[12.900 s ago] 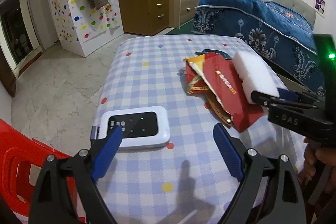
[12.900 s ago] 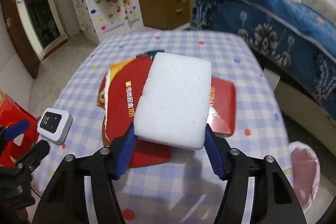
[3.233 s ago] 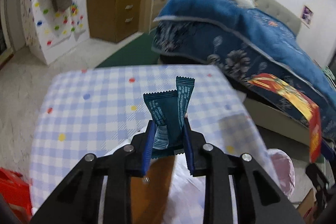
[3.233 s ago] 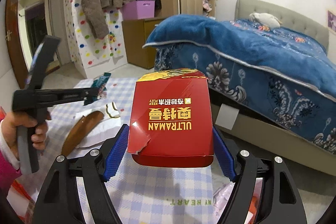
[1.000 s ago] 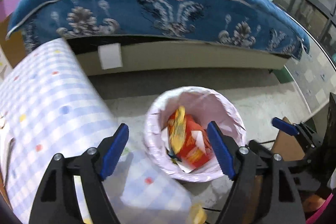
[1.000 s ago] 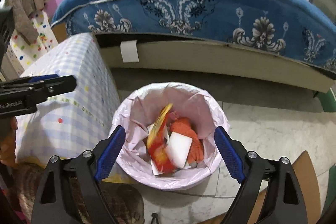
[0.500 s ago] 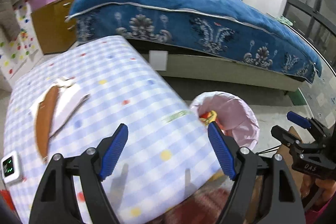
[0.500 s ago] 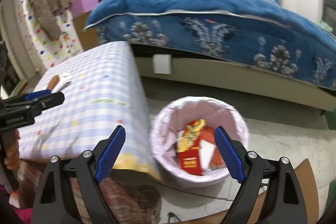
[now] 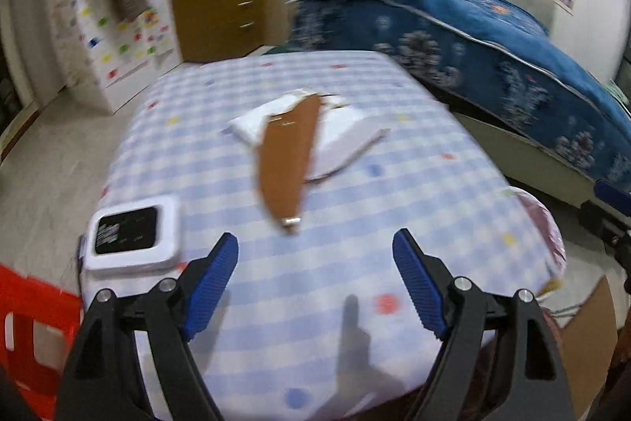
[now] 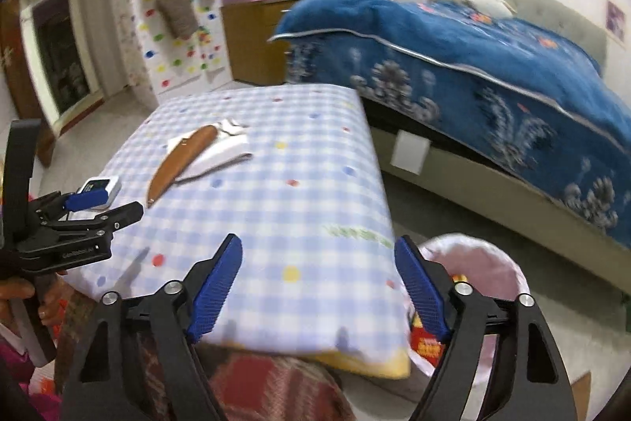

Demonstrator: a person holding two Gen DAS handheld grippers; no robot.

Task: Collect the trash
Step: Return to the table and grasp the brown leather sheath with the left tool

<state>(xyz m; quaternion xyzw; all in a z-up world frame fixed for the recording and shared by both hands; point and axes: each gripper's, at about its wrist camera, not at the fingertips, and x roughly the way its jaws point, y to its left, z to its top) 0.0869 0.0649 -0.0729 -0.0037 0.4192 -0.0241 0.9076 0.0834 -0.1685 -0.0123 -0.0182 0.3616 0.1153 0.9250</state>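
On the checked tablecloth (image 9: 394, 192) lies a long brown strip (image 9: 288, 160) over a white paper sheet (image 9: 347, 141), also seen as the brown strip (image 10: 181, 156) and white sheet (image 10: 223, 152) from the right. My left gripper (image 9: 315, 283) hovers over the table's near edge, short of the strip, its jaws opening with nothing between them. My right gripper (image 10: 317, 289) hangs over the table's near corner, its jaws closing on nothing. The pink-lined trash bin (image 10: 485, 263) stands on the floor just right of it, with red packaging (image 10: 426, 342) inside.
A white device with a black screen (image 9: 134, 235) sits on the table at near left. A red stool (image 9: 23, 322) stands below it. A bed with a blue cover (image 10: 493, 66) runs along the right. A hand (image 10: 15, 292) holds the left gripper (image 10: 110, 206).
Both views have swung from looking down into the bin back to the table. The brown strip and white sheet now lie ahead of the left gripper. Both stay empty.
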